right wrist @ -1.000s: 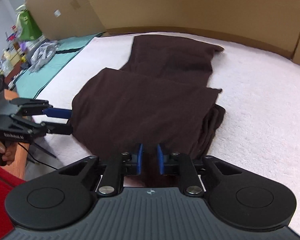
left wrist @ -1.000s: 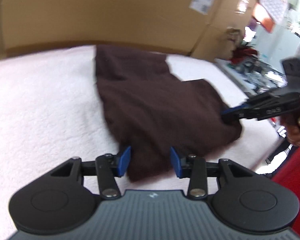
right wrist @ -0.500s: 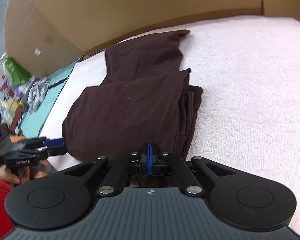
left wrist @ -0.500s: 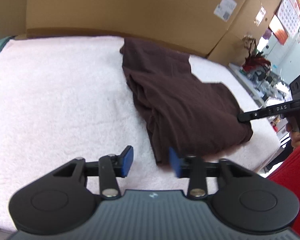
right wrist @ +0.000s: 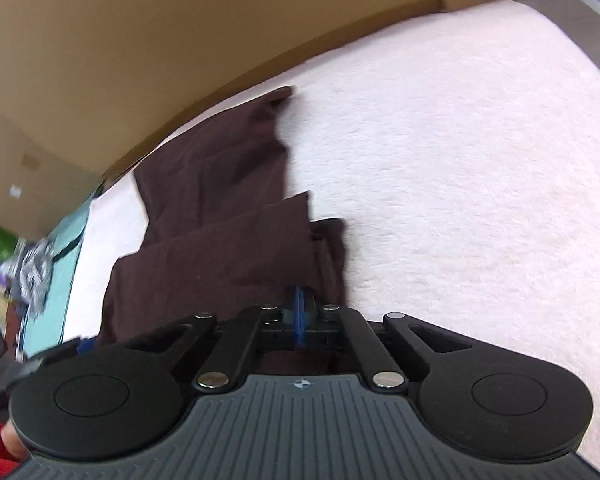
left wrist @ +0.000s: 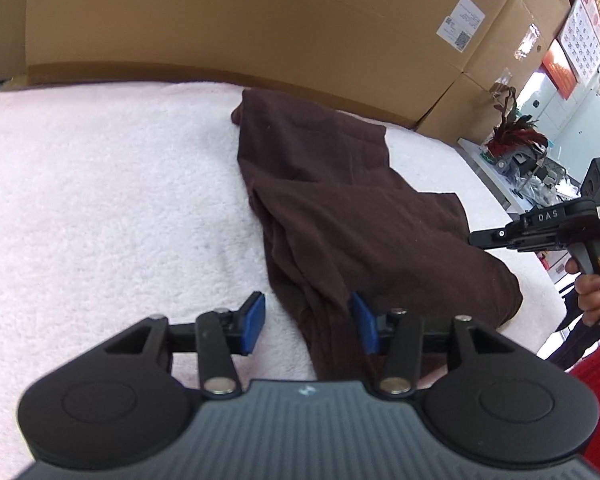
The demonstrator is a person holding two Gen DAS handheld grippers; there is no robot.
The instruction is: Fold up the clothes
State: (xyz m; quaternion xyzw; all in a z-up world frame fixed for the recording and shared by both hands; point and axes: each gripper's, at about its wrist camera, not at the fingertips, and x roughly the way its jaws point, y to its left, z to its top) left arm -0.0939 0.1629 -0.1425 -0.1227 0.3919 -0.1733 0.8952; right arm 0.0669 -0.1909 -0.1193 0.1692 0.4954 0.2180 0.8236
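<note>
A dark brown garment (left wrist: 360, 220) (right wrist: 220, 240) lies part-folded on a pale pink fleece cover (left wrist: 100, 200) (right wrist: 460, 160). My left gripper (left wrist: 309, 322) is open and its jaws are opening. The garment's near corner lies between the blue pads, against the right one, and they do not press it. My right gripper (right wrist: 300, 304) has its pads almost together on the garment's edge fold, and its jaws are starting to open. In the left wrist view the right gripper (left wrist: 476, 238) reaches over the garment's right edge.
Large cardboard boxes (left wrist: 260, 20) (right wrist: 140, 40) wall in the far side of the cover. A teal mat (right wrist: 66, 240) with a striped cloth (right wrist: 36, 272) lies off the left edge. A hand (left wrist: 592, 292) and a red sleeve (left wrist: 596, 392) are at the right, with shelf clutter (left wrist: 516, 148) beyond.
The right gripper's pads, apart a second ago, have come together on the garment's edge, and its view has rolled. The left gripper has shifted so the garment's near corner lies between its pads.
</note>
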